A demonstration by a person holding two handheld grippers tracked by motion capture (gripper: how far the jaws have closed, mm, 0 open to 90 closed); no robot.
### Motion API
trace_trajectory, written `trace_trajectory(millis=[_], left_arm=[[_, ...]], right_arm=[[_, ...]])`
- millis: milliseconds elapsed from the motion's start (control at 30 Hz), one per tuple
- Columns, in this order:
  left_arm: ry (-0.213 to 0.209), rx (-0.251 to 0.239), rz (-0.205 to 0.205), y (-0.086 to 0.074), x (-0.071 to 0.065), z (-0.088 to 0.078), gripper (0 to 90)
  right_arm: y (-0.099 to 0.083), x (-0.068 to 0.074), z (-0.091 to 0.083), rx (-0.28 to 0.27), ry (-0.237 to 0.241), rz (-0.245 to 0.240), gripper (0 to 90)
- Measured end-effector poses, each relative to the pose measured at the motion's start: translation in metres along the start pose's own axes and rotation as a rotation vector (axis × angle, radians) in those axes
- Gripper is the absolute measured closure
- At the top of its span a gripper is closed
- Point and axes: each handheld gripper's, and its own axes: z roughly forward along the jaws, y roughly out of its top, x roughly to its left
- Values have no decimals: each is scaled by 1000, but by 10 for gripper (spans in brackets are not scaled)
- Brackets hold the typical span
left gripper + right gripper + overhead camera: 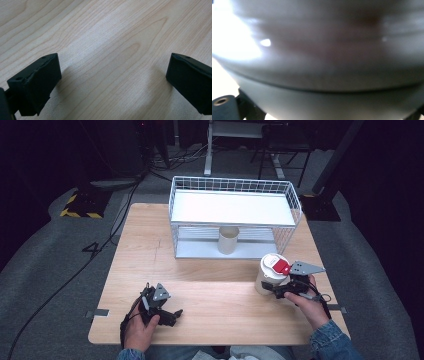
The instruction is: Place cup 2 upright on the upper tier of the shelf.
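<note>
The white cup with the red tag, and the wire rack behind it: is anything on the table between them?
No. In the high view, only bare wooden table separates the white cup from the wire rack. A second, plain cup stands inside the rack's lower shelf.

- No word, brand name or number can be read on anything in these views.
- The white cylindrical container with a white lid (270,275) carries a red label (281,266) on its top, but any print on it is too small to make out.
- On the grey floor left of the light wooden table (200,270), a black-and-yellow diagonal hazard-stripe marking (80,213) edges a dark base plate.
</note>
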Motion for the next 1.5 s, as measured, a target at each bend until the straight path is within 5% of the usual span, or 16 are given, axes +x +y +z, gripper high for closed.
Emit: trace_trajectory(millis=[967, 1500], left_arm=[[0, 0, -1, 0, 0, 0, 4], [1, 0, -1, 0, 0, 0, 3]], right_arm=[[5, 1, -4, 13, -8, -20, 110], [32, 1, -22, 18, -15, -9, 110]])
